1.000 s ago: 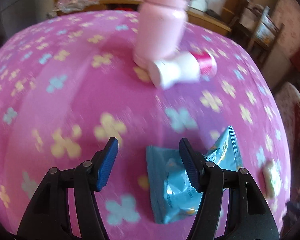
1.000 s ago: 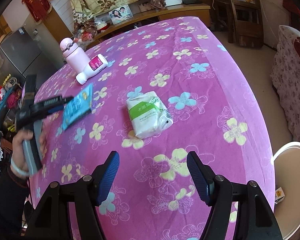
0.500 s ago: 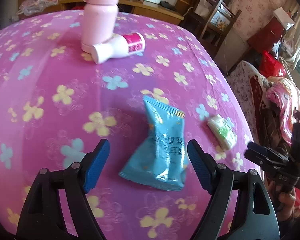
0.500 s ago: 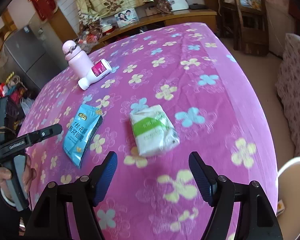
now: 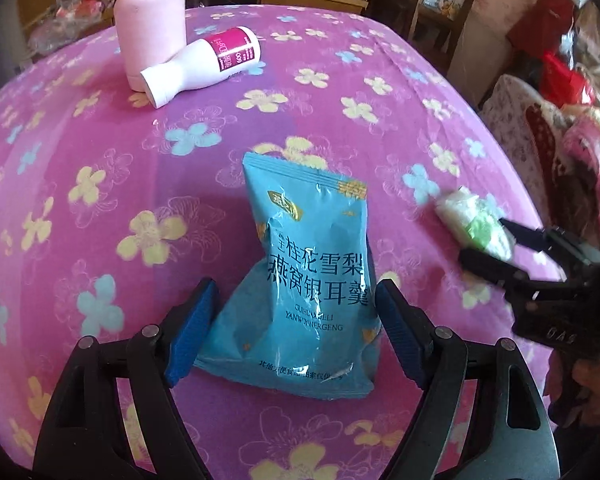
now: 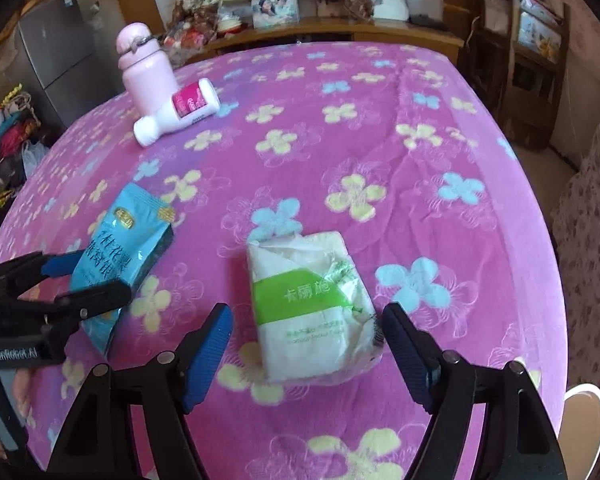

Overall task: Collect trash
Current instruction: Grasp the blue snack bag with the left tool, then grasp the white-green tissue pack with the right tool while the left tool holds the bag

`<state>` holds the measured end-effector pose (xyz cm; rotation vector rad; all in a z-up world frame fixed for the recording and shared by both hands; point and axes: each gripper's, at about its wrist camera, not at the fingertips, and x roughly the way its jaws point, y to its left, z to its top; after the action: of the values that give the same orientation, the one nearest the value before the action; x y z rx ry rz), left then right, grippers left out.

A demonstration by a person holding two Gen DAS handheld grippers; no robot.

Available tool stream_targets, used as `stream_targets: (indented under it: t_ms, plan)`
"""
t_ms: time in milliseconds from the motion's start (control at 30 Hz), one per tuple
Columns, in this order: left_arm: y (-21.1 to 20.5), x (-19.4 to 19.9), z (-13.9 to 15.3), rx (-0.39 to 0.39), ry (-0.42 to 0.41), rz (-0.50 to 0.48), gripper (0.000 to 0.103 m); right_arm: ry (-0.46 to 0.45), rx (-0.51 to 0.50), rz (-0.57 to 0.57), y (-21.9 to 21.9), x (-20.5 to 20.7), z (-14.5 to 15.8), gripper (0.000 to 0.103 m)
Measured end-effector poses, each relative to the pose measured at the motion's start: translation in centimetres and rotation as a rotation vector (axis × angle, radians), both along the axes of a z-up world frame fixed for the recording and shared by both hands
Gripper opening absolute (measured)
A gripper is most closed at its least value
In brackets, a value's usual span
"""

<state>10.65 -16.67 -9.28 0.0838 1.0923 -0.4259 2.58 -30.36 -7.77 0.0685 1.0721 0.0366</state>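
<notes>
- Left wrist view: the left gripper (image 5: 296, 328) stands wide open, its blue-padded fingers (image 5: 192, 330) either side of the near end of a glossy blue snack packet (image 5: 312, 280), gripping nothing.
- The packet lies flat on the pink flowered tablecloth (image 5: 100, 160), long axis running away from the camera, crimped top seam pointing at the far edge.
- Farther off, a white plastic bottle (image 5: 204, 64) lies on its side, cap toward the camera, touching an upright matte pink flask (image 5: 150, 28).
- Right wrist view: the right gripper (image 6: 306, 354) is wide open too, straddling the near end of a soft, crinkled white tissue pack with a green band (image 6: 312, 304), holding nothing.
- The pack's long axis points away, slightly leftward, near the cloth's near edge.
</notes>
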Motion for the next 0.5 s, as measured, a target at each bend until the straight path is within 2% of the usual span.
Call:
stream_targets:
  t_ms: [67, 100, 167, 233, 500]
  plan:
    - [-0.2, -0.3, -0.1, 0.021, -0.017, 0.003, 0.075, -0.02, -0.008, -0.018, -0.1, -0.3, 0.0, 0.049]
    - [-0.2, -0.6, -0.1, 0.033, -0.03, 0.004, 0.064, -0.021, -0.015, -0.021, 0.0, -0.5, 0.1, 0.046]
    - [-0.2, -1.1, 0.0, 0.037, -0.032, -0.004, 0.058, -0.017, 0.012, -0.014, 0.0, -1.0, 0.4, 0.042]
    - [0.2, -1.8, 0.3, 0.013, -0.026, 0.005, 0.054, -0.033, 0.008, -0.007, 0.1, -2.1, 1.1, 0.041]
    - [-0.9, -5.5, 2.4, -0.032, -0.061, 0.001, 0.052, -0.097, 0.041, -0.026, -0.1, -7.1, 4.2, 0.041]
